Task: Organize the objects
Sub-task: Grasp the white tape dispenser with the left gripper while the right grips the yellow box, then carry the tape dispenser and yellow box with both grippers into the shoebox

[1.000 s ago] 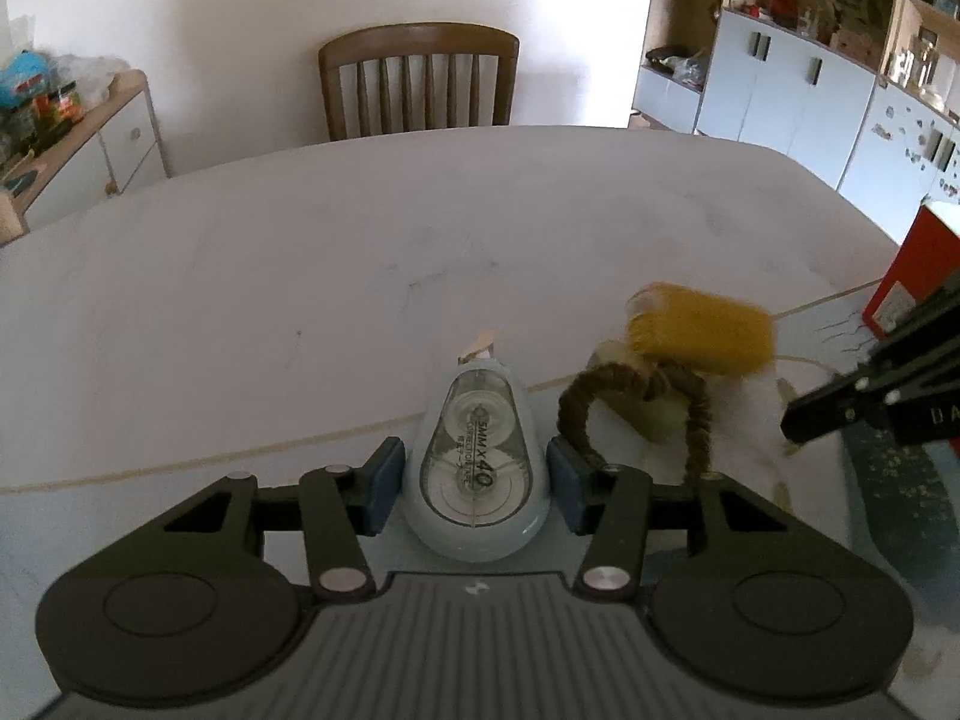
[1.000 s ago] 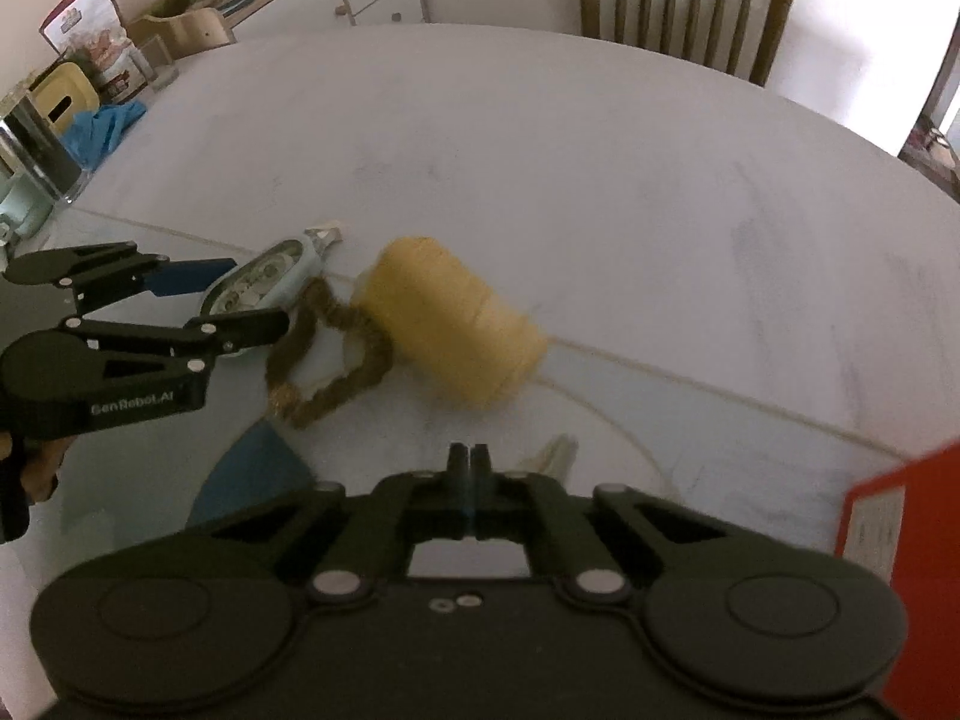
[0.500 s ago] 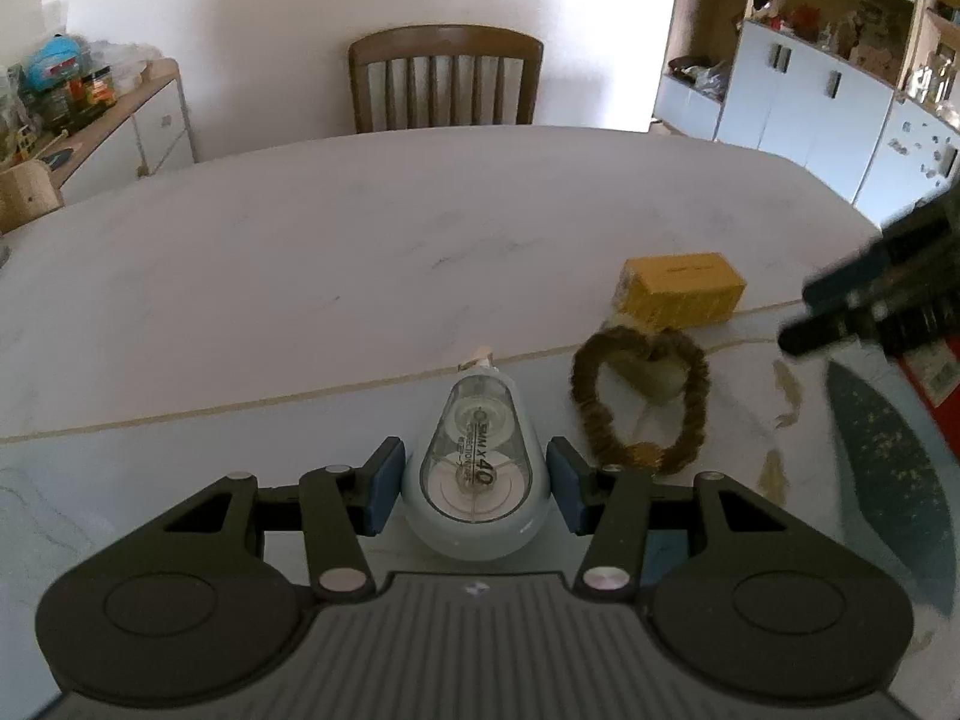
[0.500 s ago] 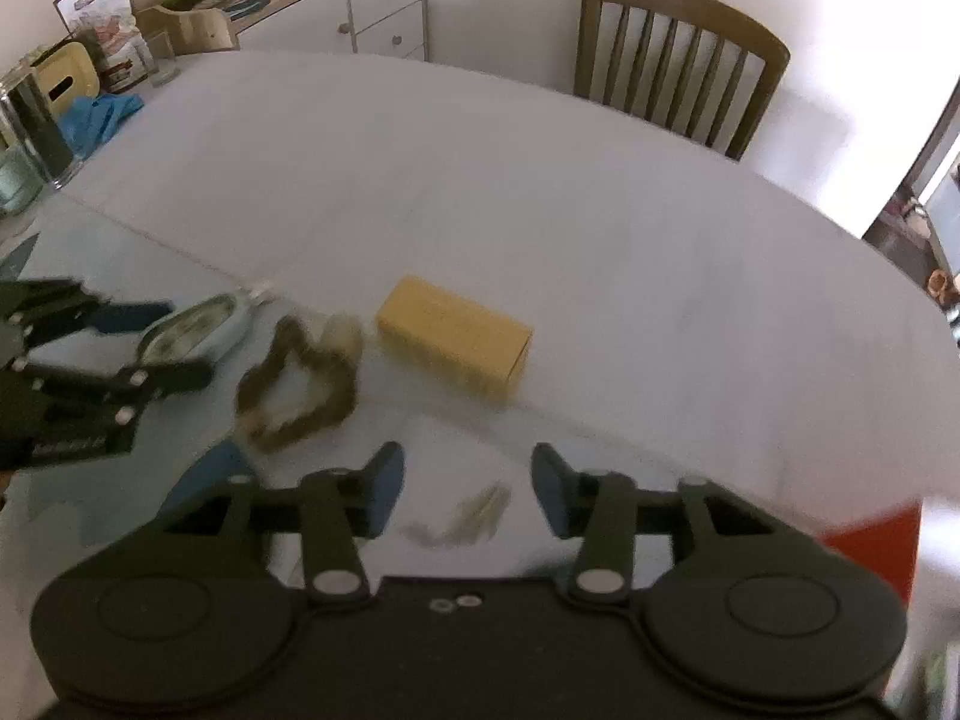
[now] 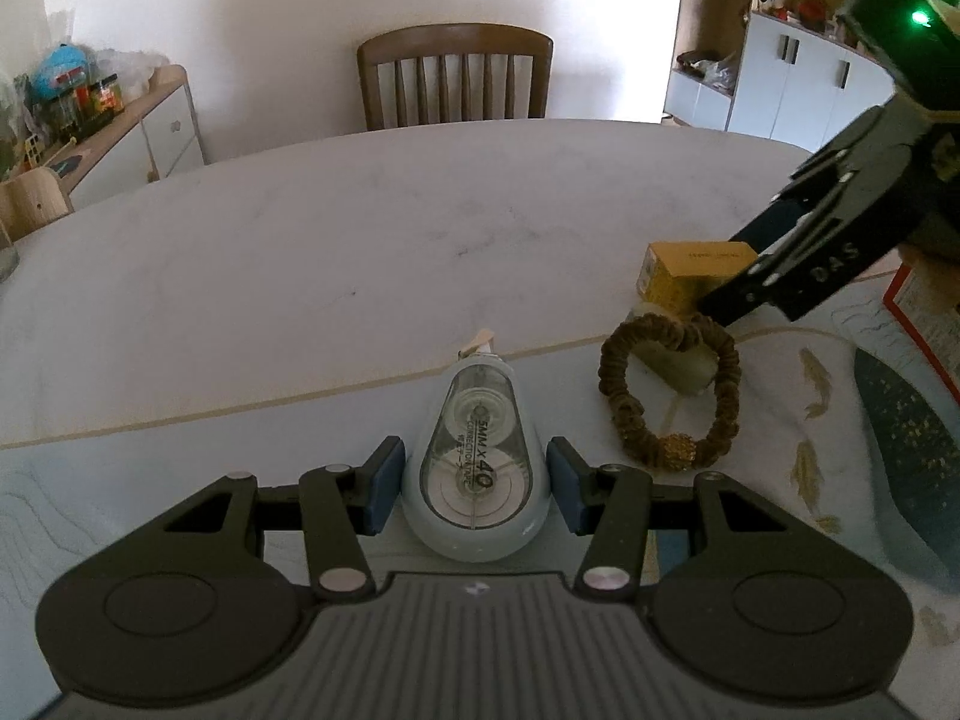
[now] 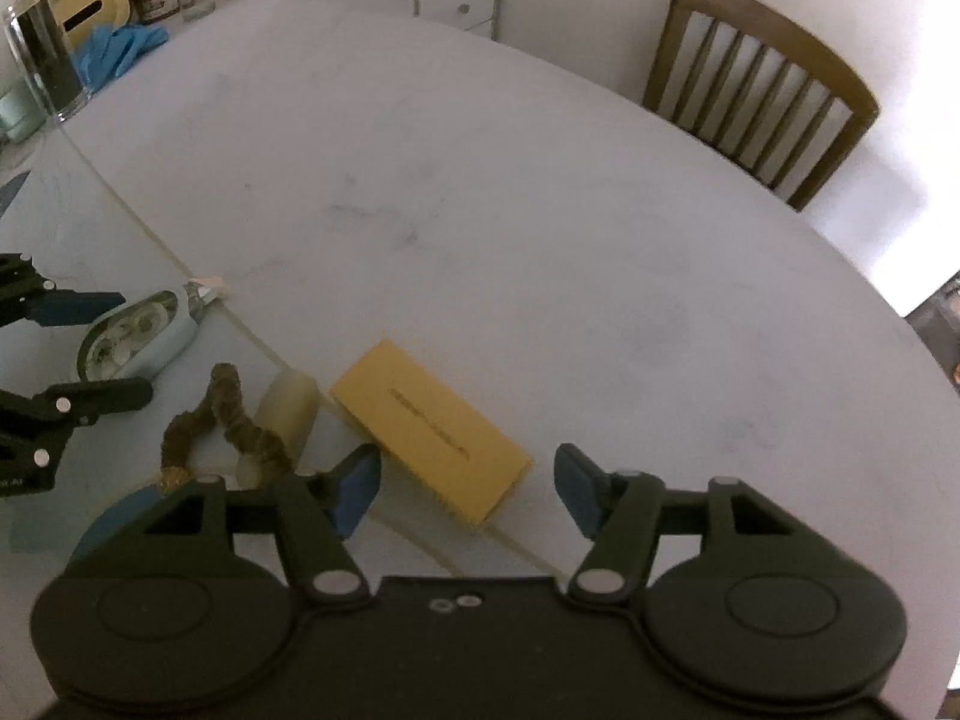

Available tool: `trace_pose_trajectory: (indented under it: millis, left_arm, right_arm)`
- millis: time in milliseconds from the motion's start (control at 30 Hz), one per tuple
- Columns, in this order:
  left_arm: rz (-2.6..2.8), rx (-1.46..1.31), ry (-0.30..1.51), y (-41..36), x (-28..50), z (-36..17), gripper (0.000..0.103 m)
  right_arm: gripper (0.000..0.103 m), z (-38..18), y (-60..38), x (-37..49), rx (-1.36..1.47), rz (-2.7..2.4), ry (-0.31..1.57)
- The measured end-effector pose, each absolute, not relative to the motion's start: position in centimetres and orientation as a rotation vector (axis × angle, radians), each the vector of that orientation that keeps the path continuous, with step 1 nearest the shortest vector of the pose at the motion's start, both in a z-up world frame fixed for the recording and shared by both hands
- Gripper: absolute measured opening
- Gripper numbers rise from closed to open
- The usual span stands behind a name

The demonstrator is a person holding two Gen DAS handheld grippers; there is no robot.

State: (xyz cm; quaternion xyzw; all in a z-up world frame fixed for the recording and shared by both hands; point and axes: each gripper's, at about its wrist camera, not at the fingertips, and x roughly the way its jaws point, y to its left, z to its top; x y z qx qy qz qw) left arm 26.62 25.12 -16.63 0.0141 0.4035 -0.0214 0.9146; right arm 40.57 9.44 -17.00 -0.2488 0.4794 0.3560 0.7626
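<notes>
A pale blue correction tape sits between the blue pads of my left gripper, which is shut on it. To its right a brown scrunchie lies around a cream cylinder. Behind them a yellow box lies flat on the table. My right gripper hovers over the box with its jaws opening. The box's near corner is between the pads, and neither pad touches it. The right gripper reaches in from the right, and the left gripper shows at the left edge.
The white oval table has a wooden chair at its far side. A red box stands at the right on a fish-patterned mat. A glass canister and a blue cloth sit at the far left.
My right gripper went from shut to open and moved rightwards over the yellow box. The box, blurred a second ago, now lies still. The scrunchie has settled into a flat ring.
</notes>
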Motion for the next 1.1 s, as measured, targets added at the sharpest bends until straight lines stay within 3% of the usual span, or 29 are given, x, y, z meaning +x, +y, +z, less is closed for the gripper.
trace_pose_trajectory:
  millis: [133,200,267,567,1100]
  left_arm:
    - [-0.042,0.026,0.827,25.1,26.5,-16.6,0.051]
    - [-0.042,0.025,0.827,25.2,26.6,-16.6,0.051]
    - [-0.041,0.025,0.827,25.2,26.5,-16.5,0.051]
    - [-0.031,-0.009,0.828,25.1,26.1,-15.8,0.051]
    - [-0.088,-0.023,0.82,21.7,21.1,-12.7,0.051]
  right_arm:
    - [0.053,-17.3,10.1,40.6,-0.554,0.816,1.037]
    - [0.036,-17.2,10.1,40.6,-0.552,0.832,1.04]
    - [0.028,-17.0,10.1,40.6,-0.544,0.833,1.045]
    - [0.027,-15.8,7.1,39.5,-0.393,0.659,1.094]
    - [0.027,-12.7,1.3,27.3,-0.202,0.544,1.116]
